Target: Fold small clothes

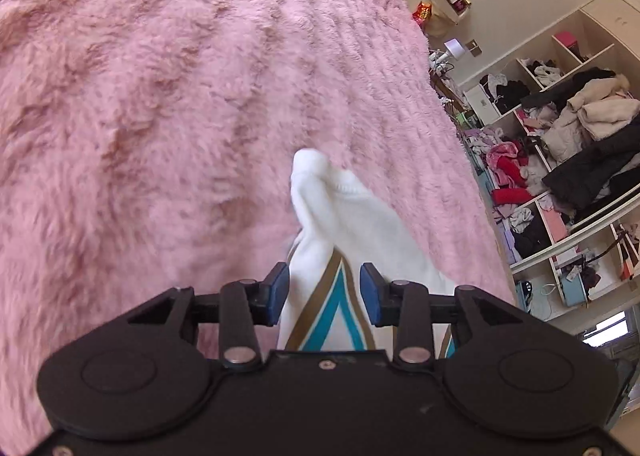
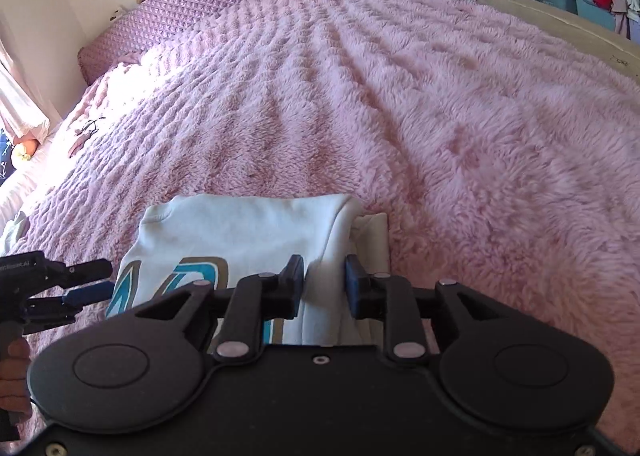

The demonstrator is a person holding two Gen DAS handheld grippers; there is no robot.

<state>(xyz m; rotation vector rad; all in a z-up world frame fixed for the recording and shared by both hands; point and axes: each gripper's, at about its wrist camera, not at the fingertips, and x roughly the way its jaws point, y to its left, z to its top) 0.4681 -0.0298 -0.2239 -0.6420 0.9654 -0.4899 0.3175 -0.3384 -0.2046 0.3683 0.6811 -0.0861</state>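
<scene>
Centrally, a white garment (image 2: pixel 244 232) with a teal and brown printed motif is shown lying partly folded on a fluffy pink blanket (image 2: pixel 440 115) that covers a bed. The right gripper (image 2: pixel 324 286) is seen with its blue pads set a little apart on either side of a raised fold of the garment; cloth lies between the jaws, yet whether the pads press on it cannot be told. In the left wrist view, the left gripper (image 1: pixel 324 292) is seen with its jaws moderately parted around a lifted ridge of the same garment (image 1: pixel 336 223), the printed stripes lying between the pads; a small gap is visible at each pad, so no firm clamp is shown. In the right wrist view the left gripper (image 2: pixel 86 288) appears at the left edge, just beside the garment's near left corner, held by a hand (image 2: pixel 16 368). A quilted purple headboard (image 2: pixel 208 3) is seen at the far end of the bed, and open shelves (image 1: pixel 568 159) crowded with clothing stand at the right.
</scene>
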